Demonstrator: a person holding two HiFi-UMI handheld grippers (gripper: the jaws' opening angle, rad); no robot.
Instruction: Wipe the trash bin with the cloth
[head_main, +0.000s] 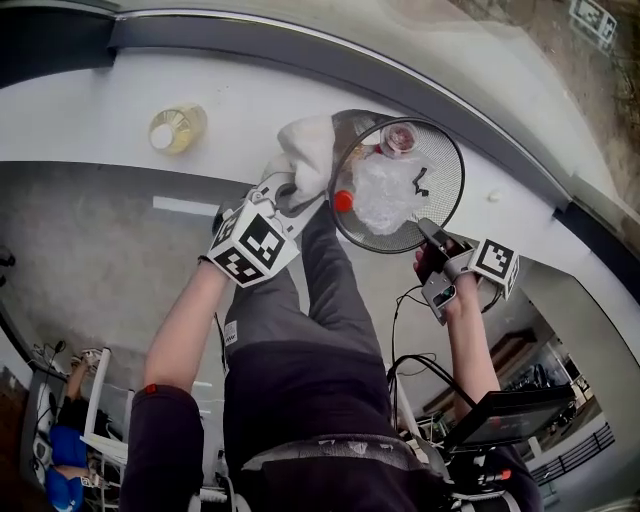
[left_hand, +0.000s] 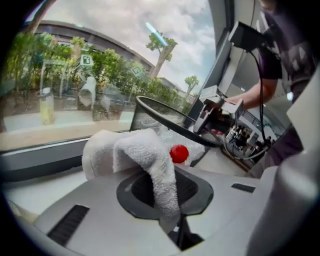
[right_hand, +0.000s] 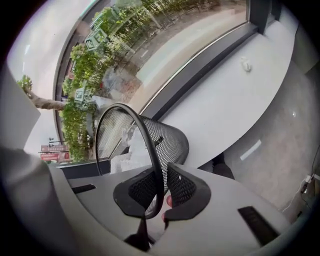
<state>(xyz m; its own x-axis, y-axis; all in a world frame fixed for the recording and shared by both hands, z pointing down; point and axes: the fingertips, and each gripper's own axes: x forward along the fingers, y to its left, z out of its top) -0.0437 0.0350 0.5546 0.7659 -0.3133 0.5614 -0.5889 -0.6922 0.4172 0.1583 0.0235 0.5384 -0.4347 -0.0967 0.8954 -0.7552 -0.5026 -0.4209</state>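
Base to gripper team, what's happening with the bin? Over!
Right gripper clamped on rim of mesh trash bin, bin tipped. Left gripper shut on white cloth, beside that rim. Crumpled plastic inside; nothing blocking the cloth.

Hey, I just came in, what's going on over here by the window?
A person is working with a hand-held gripper in each hand. The right gripper is clamped on the rim of a black mesh trash bin, which lies tipped on a white ledge with some rubbish inside. The left gripper holds a white cloth by the rim on the bin's other side. A bottle stands further along the ledge.
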